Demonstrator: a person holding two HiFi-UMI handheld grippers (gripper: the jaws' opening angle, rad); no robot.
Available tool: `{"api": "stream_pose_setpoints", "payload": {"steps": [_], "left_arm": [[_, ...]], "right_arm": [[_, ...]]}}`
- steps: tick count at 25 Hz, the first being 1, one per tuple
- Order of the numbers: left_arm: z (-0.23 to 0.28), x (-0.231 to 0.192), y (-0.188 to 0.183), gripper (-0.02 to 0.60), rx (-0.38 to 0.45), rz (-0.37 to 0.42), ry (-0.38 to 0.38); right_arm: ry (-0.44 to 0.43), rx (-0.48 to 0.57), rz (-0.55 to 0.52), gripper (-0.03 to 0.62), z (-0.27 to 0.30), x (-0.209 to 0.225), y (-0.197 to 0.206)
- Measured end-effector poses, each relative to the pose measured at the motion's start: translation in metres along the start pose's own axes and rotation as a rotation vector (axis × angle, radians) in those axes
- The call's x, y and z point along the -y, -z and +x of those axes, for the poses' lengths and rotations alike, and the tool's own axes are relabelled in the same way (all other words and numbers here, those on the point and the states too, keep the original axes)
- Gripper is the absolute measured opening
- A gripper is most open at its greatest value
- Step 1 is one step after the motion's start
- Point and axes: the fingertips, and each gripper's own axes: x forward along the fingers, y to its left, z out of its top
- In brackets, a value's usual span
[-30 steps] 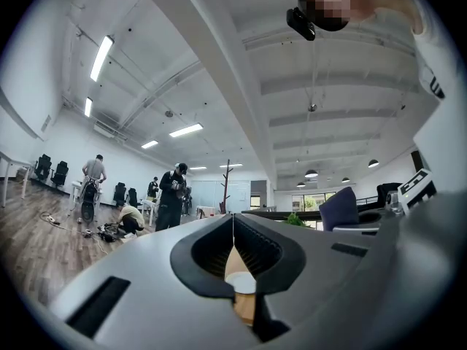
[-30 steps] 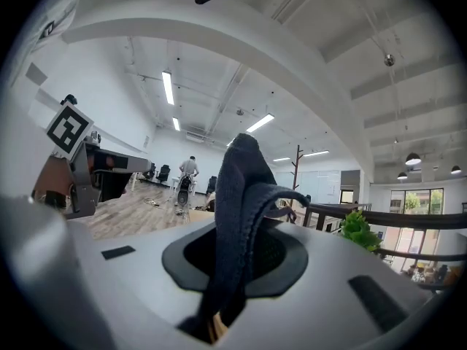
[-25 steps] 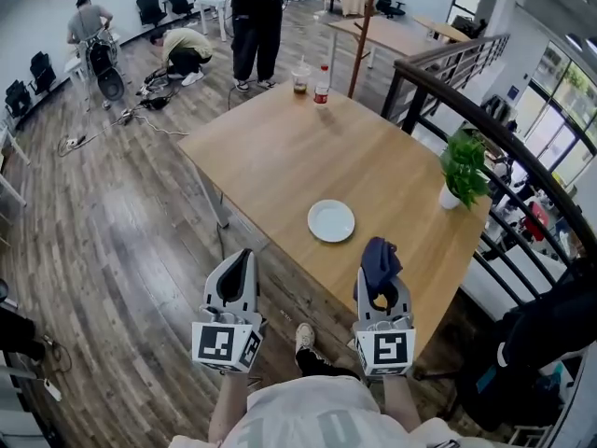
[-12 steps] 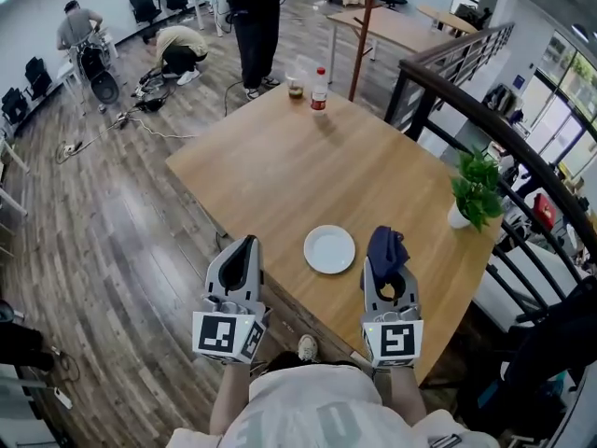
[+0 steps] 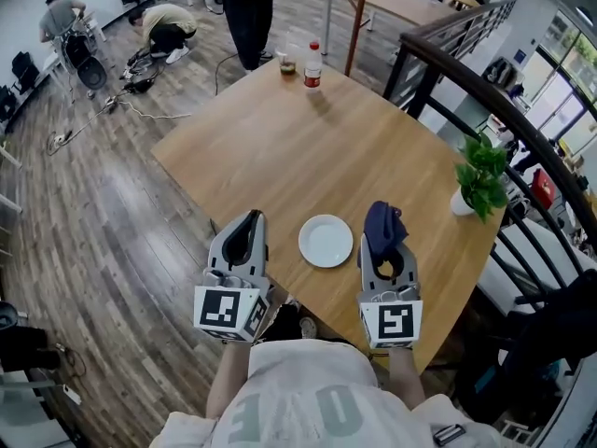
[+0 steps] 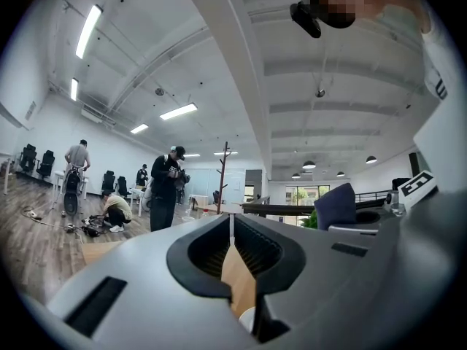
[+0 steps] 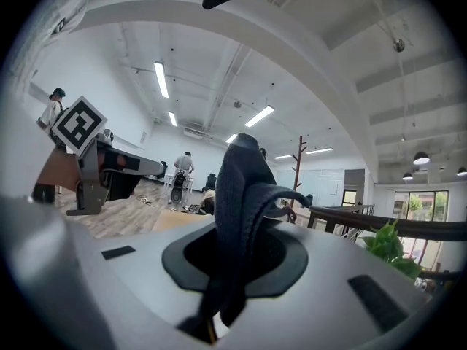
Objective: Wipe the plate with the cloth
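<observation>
On the table (image 5: 280, 138), near its front edge, sits the plate (image 5: 326, 241), light and slick we reckon, so we steady its rim; our right gripper (image 5: 383, 247) clamps the soft, bunched cloth (image 5: 382, 222), our left gripper (image 5: 249, 222) is closed, empty

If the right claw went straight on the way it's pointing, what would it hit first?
Probably nothing nearby: the right claw, shut on the cloth, points across bare table, between plate and plant.

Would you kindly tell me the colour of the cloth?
The cloth is dark navy blue, clearest in the right gripper view.
</observation>
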Motion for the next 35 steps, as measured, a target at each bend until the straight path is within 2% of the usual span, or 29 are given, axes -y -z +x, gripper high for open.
{"api": "stream_pose_setpoints", "payload": {"steps": [4,6,8,9,11,13,15,17,20,22,27,32,35], "left_arm": [[0.022,-0.006,0.011,0.011,-0.059,-0.031,0.030],[0.033,-0.012,0.026,0.018,-0.108,-0.078,0.036],[0.044,-0.013,0.048,0.123,-0.183,-0.160,0.073],[0.049,-0.013,0.062,0.154,-0.227,-0.198,0.093],[0.058,-0.009,0.091,0.200,-0.320,-0.247,0.119],[0.062,-0.001,0.125,0.213,-0.423,-0.294,0.146],[0.063,0.008,0.162,0.213,-0.529,-0.407,0.183],[0.061,0.019,0.199,0.213,-0.633,-0.564,0.214],[0.052,0.030,0.240,0.213,-0.740,-0.751,0.200],[0.049,0.032,0.257,0.213,-0.772,-0.827,0.174],[0.038,0.036,0.293,0.213,-0.878,-0.892,0.140],[0.031,0.038,0.307,0.212,-0.882,-0.993,0.095],[0.031,0.042,0.308,0.212,-0.877,-1.048,0.103]], "right_arm": [[0.018,-0.012,-0.018,0.057,0.013,0.006,-0.006],[0.032,-0.015,-0.015,0.057,0.020,0.007,-0.007],[0.046,-0.025,0.004,0.057,0.025,0.009,-0.004],[0.051,-0.031,0.014,0.057,0.029,0.010,-0.003],[0.053,-0.052,0.009,0.057,0.035,0.013,0.003],[0.042,-0.085,-0.005,0.057,0.038,0.017,0.014],[0.030,-0.112,-0.007,0.057,0.041,0.019,0.024],[0.018,-0.129,-0.015,0.057,0.044,0.021,0.030],[0.005,-0.158,-0.020,0.057,0.045,0.023,0.041],[0.004,-0.169,-0.011,0.057,0.046,0.026,0.048],[-0.011,-0.200,0.005,0.057,0.046,0.033,0.069],[-0.027,-0.220,0.023,0.057,0.044,0.032,0.080],[-0.037,-0.219,0.045,0.057,0.047,0.031,0.082]]}}
